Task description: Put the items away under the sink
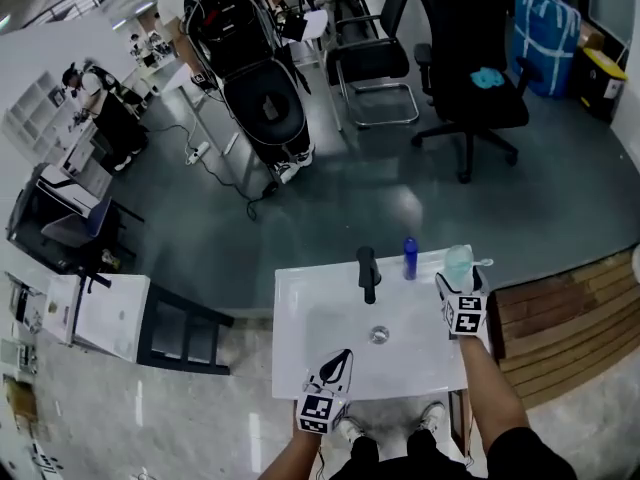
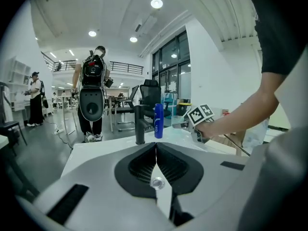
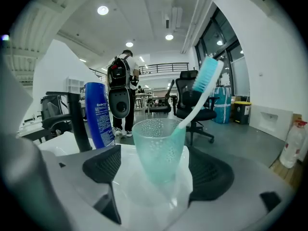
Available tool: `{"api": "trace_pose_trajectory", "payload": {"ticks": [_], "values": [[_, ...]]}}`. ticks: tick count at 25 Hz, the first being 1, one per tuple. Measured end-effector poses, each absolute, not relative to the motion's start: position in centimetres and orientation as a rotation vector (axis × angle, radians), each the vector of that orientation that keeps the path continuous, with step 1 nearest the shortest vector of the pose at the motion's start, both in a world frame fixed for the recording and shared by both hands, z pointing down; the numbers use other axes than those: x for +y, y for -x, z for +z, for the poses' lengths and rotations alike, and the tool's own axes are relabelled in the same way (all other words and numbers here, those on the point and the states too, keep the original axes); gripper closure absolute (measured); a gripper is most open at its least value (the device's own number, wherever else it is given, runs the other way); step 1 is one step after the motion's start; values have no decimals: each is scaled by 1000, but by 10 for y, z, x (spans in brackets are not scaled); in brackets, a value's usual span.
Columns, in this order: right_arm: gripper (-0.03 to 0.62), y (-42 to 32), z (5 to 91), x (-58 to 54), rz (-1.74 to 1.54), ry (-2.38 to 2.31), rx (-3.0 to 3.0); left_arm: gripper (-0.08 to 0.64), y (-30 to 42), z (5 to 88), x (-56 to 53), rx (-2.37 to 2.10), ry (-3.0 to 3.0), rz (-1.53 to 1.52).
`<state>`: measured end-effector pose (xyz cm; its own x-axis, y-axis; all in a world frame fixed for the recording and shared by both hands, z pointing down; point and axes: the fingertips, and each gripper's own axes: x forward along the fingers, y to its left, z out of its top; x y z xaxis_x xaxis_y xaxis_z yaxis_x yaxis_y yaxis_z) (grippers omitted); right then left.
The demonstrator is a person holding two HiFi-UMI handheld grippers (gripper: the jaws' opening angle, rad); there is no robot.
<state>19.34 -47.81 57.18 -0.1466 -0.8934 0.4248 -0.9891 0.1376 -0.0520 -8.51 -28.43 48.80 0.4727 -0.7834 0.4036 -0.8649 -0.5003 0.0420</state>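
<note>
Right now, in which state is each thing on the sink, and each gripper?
cup, upright, not gripped
toothbrush, leaning inside the cup
blue bottle, upright beside the faucet
faucet, no water running
left gripper, jaws shut, empty
right gripper, jaws open, cup between them

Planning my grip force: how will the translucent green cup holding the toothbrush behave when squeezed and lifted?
The cup looks like thin plastic: probably light, maybe flexing when squeezed. The toothbrush leans out past its rim, so tilting would likely shift it.
</note>
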Motion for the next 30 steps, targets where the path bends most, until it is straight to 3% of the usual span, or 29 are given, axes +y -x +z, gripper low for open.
{"api": "trace_pose_trajectory", "payload": {"ticks": [7,8,9,16,30], "values": [[176,-189,578,-498,477,-1836,-2120,538,90,493,-287,-1418,-2491,534],[229,-190,577,-498,468,-1839,-2114,538,88,493,-287,-1412,-2500,538],[241,-191,577,-498,457,-1837,-2110,538,86,492,-287,-1408,-2505,536],[250,-181,559,-485,375,-1802,-2149,538,99,487,-275,-1430,-2490,531],[264,-133,454,-361,100,-1841,-2329,538,119,463,-227,-1420,-2553,421]]}}
